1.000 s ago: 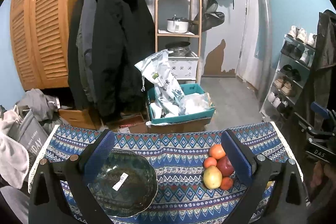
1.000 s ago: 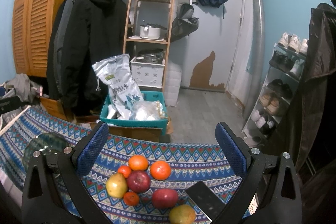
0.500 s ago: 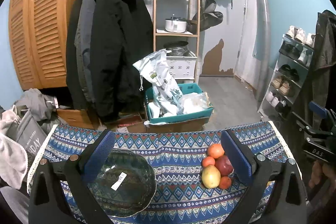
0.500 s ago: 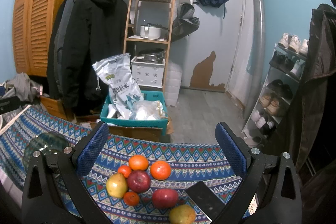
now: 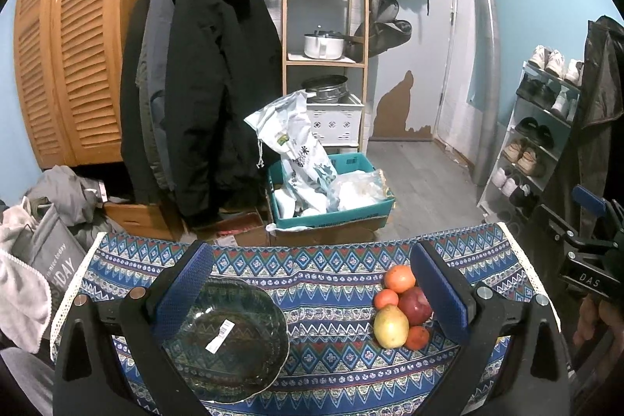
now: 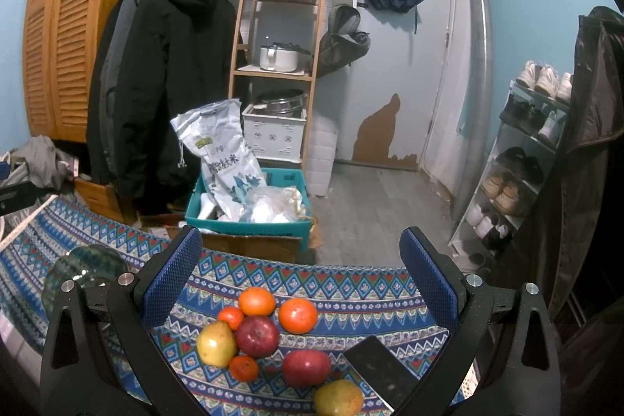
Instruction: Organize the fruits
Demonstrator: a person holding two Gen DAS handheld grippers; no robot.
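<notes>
Setting: a table under a blue patterned cloth (image 5: 331,303), with coats, a wooden shelf and a shoe rack in the room behind
Left gripper (image 5: 312,289): fingers spread wide and holding nothing, hovering above the cloth – the bowl under its left finger, the fruit just inside its right one
Right gripper (image 6: 300,273): also spread wide and empty, poised over the fruit pile
Bowl (image 5: 230,338): dark green glass, empty but for a white sticker, on the left part of the table; in the right view only its edge (image 6: 84,266) shows, behind the left finger
Fruit: a loose cluster on the right part of the table, well apart from the bowl – a yellow pear (image 6: 216,344) touching a dark red apple (image 6: 257,336), three oranges (image 6: 256,301) behind them and a small one in front
More fruit: a second red apple (image 6: 307,368) and a yellow-green mango (image 6: 338,398) lie nearer the camera, just beside a black phone (image 6: 380,375)
Left view: the pear (image 5: 390,326) and apple (image 5: 415,306) sit partly behind the right finger
</notes>
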